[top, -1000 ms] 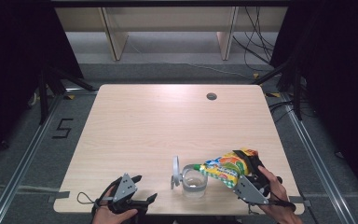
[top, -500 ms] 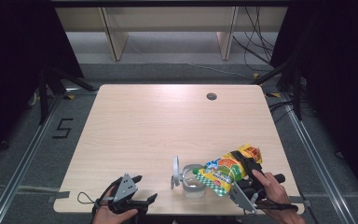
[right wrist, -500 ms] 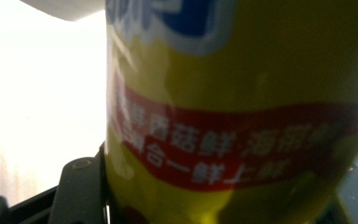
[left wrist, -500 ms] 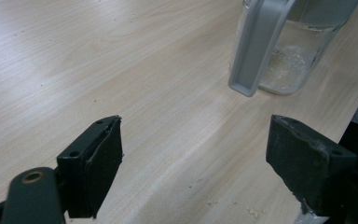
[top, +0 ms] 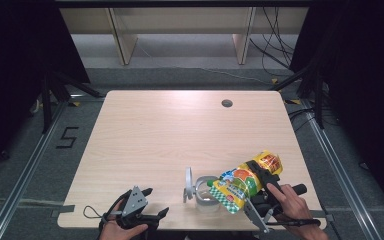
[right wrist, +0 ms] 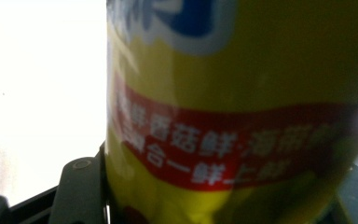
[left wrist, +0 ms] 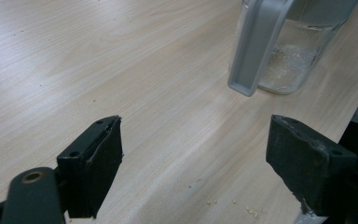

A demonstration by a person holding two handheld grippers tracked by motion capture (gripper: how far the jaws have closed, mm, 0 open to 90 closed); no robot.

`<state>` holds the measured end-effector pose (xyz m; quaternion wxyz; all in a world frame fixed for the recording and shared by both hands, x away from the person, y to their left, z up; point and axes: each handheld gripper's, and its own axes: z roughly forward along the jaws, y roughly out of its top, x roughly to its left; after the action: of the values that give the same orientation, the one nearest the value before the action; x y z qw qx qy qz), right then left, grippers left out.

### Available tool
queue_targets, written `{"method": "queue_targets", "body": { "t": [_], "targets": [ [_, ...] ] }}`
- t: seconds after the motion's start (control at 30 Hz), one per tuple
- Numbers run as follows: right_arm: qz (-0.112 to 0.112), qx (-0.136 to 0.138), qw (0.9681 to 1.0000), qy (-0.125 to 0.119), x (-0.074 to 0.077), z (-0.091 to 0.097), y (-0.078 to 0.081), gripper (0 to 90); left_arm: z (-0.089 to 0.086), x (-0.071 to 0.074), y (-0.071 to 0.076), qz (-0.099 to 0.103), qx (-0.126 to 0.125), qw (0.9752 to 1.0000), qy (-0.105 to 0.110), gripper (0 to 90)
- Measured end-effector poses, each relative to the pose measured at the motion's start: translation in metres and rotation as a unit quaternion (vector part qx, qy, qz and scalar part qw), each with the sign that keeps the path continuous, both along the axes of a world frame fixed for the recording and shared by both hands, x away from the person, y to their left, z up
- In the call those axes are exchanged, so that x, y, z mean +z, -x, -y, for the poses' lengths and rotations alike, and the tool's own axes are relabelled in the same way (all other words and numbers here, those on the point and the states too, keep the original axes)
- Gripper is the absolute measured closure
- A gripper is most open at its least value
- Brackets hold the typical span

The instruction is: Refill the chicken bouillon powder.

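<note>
My right gripper [top: 258, 179] is shut on a yellow printed bag [top: 244, 183] and holds it tilted. The bag's lower end hangs over a clear jar [top: 206, 196] near the table's front edge. The jar's grey lid [top: 188, 184] stands up at its left side. In the right gripper view the bag [right wrist: 242, 116] fills the space between the jaws of my right gripper [right wrist: 219, 198]. My left gripper [top: 156, 202] rests open at the front left with nothing in it. Past the jaws of my left gripper [left wrist: 209, 163] I see the jar [left wrist: 291, 60], pale grains in its bottom, and its lid [left wrist: 256, 46].
The wooden table [top: 180, 130] has a round cable hole [top: 226, 103] at the back right. A few crumbs [left wrist: 233, 205] lie near my left gripper. Cables run on the floor behind the table, and metal rails flank both sides.
The bag has tipped: its far end rose and its lower end dipped toward the jar. The right hand shifted slightly. The left gripper stayed put.
</note>
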<state>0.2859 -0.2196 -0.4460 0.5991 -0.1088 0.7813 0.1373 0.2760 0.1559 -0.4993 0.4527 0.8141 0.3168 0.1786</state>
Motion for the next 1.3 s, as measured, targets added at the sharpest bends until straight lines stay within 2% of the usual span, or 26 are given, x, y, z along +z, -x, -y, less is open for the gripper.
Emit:
{"method": "queue_targets", "body": {
  "t": [0.1, 0.13, 0.17, 0.23, 0.3, 0.33, 0.37, 0.4, 0.43, 0.47, 0.5, 0.57, 0.6, 0.63, 0.67, 0.7, 0.73, 0.8, 0.83, 1.03, 1.07, 1.13, 1.17, 1.2, 1.23, 1.3],
  "targets": [
    [0.013, -0.002, 0.9998, 0.011, 0.001, -0.003, 0.002, 37.9, 0.000, 0.000, 0.000, -0.002, 0.002, 1.0000, 0.002, 18.1],
    [0.019, 0.003, 0.9996, 0.023, 0.003, -0.004, 0.002, 37.9, 0.000, 0.000, 0.000, -0.001, 0.002, 1.0000, 0.002, 18.1],
    [0.013, -0.008, 0.9998, 0.016, 0.001, -0.004, 0.004, 37.9, 0.000, 0.000, 0.000, 0.000, 0.001, 1.0000, 0.000, 18.1],
    [0.036, 0.012, 0.9981, 0.048, 0.005, -0.007, 0.003, 38.0, 0.000, 0.000, 0.000, -0.002, 0.001, 1.0000, 0.000, 18.1],
    [0.031, 0.001, 0.9990, 0.033, 0.001, -0.007, 0.005, 38.3, 0.000, 0.000, 0.000, 0.000, 0.000, 1.0000, 0.000, 18.1],
    [0.039, 0.005, 0.9982, 0.044, 0.002, -0.009, 0.006, 38.8, 0.000, 0.000, 0.000, -0.004, -0.004, 1.0000, -0.004, 18.1],
    [0.054, 0.018, 0.9961, 0.067, 0.005, -0.010, 0.005, 39.9, 0.000, 0.000, 0.000, -0.004, -0.003, 1.0000, -0.003, 18.1],
    [0.051, 0.013, 0.9969, 0.059, 0.003, -0.010, 0.006, 40.2, 0.000, 0.000, 0.000, -0.003, -0.002, 1.0000, -0.003, 18.1],
    [0.058, 0.015, 0.9957, 0.071, 0.005, -0.012, 0.007, 40.3, 0.000, 0.000, 0.000, -0.003, -0.003, 1.0000, -0.003, 18.1],
    [0.050, 0.011, 0.9966, 0.065, 0.004, -0.012, 0.007, 40.4, 0.000, 0.000, 0.000, -0.003, -0.003, 1.0000, -0.003, 18.1],
    [0.059, 0.014, 0.9957, 0.070, 0.004, -0.013, 0.008, 40.5, 0.000, 0.000, 0.000, -0.003, -0.004, 1.0000, -0.004, 18.1],
    [0.058, 0.010, 0.9958, 0.070, 0.003, -0.013, 0.008, 40.6, 0.000, 0.000, 0.000, -0.003, -0.002, 1.0000, -0.002, 18.1],
    [0.074, 0.027, 0.9938, 0.079, 0.005, -0.014, 0.007, 40.6, 0.000, 0.000, 0.000, 0.001, 0.000, 1.0000, -0.001, 18.1],
    [0.079, 0.025, 0.9934, 0.079, 0.004, -0.015, 0.008, 40.7, 0.000, 0.000, 0.000, 0.000, 0.000, 1.0000, -0.001, 18.1],
    [0.070, 0.014, 0.9944, 0.077, 0.003, -0.014, 0.009, 40.8, 0.000, 0.000, 0.001, -0.007, -0.002, 1.0000, -0.001, 18.1],
    [0.073, 0.016, 0.9938, 0.082, 0.003, -0.015, 0.009, 40.8, 0.001, -0.001, 0.002, -0.011, 0.006, 0.9999, 0.007, 18.1],
    [0.071, 0.013, 0.9945, 0.076, 0.002, -0.014, 0.009, 41.0, 0.001, -0.001, 0.001, -0.008, 0.005, 0.9999, 0.005, 18.1],
    [0.083, 0.021, 0.9916, 0.097, 0.005, -0.016, 0.009, 41.6, 0.002, -0.001, 0.002, -0.010, 0.007, 0.9999, 0.007, 18.1],
    [0.086, 0.029, 0.9910, 0.099, 0.004, -0.016, 0.008, 41.9, 0.002, -0.001, 0.002, -0.011, 0.006, 0.9999, 0.007, 18.1],
    [0.090, 0.026, 0.9902, 0.104, 0.004, -0.015, 0.009, 42.1, 0.001, -0.001, 0.002, -0.011, 0.006, 0.9999, 0.006, 18.1],
    [0.086, 0.021, 0.9913, 0.097, 0.001, -0.015, 0.009, 42.1, 0.001, -0.001, 0.002, -0.011, 0.006, 0.9999, 0.007, 18.1],
    [0.088, 0.021, 0.9908, 0.101, 0.002, -0.015, 0.009, 42.2, 0.001, -0.001, 0.001, -0.009, 0.006, 0.9999, 0.006, 18.0],
    [0.093, 0.026, 0.9892, 0.110, 0.003, -0.015, 0.009, 42.2, 0.001, -0.001, 0.001, -0.011, 0.005, 0.9999, 0.005, 18.1],
    [0.093, 0.020, 0.9903, 0.101, 0.001, -0.014, 0.010, 42.2, 0.001, -0.001, 0.002, -0.011, 0.006, 0.9999, 0.007, 18.1],
    [0.097, 0.017, 0.9901, 0.100, 0.000, -0.014, 0.010, 42.2, 0.001, -0.001, 0.002, -0.011, 0.006, 0.9999, 0.007, 18.1],
    [0.107, 0.025, 0.9872, 0.115, 0.002, -0.015, 0.010, 42.2, 0.001, -0.001, 0.001, -0.011, 0.005, 0.9999, 0.005, 18.1]
  ]
}}
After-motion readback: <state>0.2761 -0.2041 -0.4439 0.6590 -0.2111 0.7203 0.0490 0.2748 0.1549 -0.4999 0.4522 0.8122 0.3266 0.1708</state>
